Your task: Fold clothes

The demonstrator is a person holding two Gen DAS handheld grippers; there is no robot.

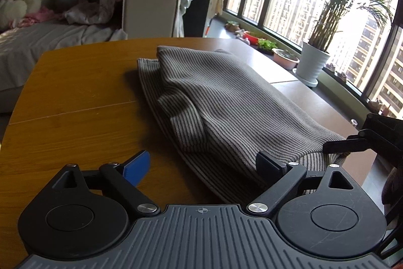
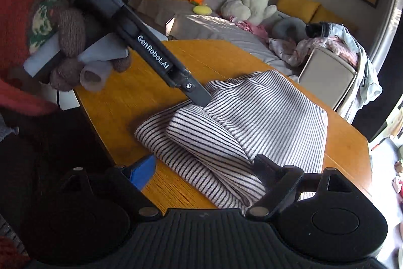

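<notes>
Wooden table (image 1: 75, 97), folded striped garment (image 1: 226, 102) just ahead of both wide-apart tools, unclamped.

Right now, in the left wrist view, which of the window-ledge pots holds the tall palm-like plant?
The tall white round pot on its saucer, nearest the camera; the low pink bowl planter beside it holds only short greenery.

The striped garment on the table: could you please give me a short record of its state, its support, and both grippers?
garment: striped knit garment, folded into a bundle with a rolled layer on top
support: wooden table, garment lying flat on it
left gripper: open, one finger over the garment's near edge, the blue-padded one over bare table, nothing pinched
right gripper: open, beside and over the garment's near corner, nothing pinched
background: potted plant by the window
</notes>
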